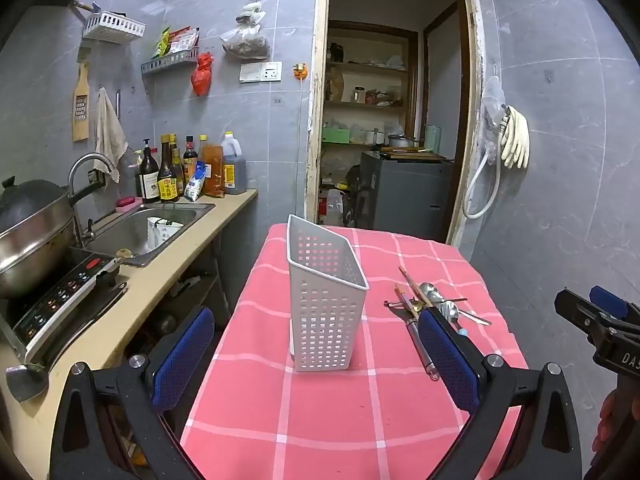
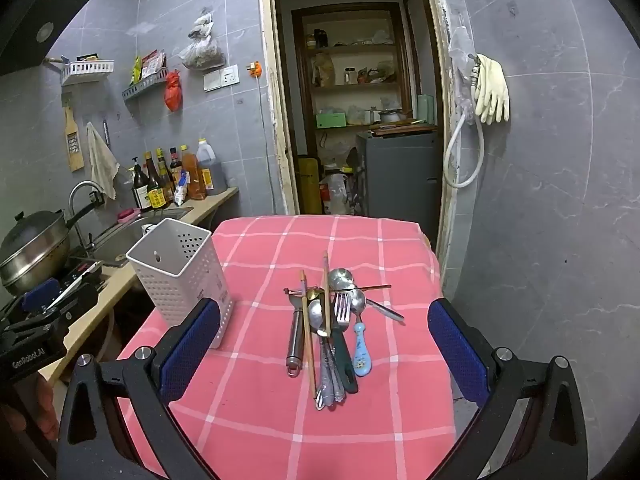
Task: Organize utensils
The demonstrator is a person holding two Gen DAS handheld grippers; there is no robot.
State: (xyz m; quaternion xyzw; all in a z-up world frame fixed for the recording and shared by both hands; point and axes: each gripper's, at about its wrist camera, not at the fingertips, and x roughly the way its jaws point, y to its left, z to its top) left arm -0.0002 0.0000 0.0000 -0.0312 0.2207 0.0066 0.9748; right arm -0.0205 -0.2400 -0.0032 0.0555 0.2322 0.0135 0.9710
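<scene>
Your left gripper [image 1: 316, 352] and right gripper [image 2: 324, 350] match: black frames, silver screws, blue textured pads [image 2: 191, 350]. White lettering marks the body beside the counter [image 2: 108, 300].

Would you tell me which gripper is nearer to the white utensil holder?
Left. The left gripper faces the white utensil holder head-on; the right gripper faces the utensil pile beside it.

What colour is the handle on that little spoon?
The little spoon's handle is light blue with small cartoon pictures, clearest in the right wrist view.
</scene>
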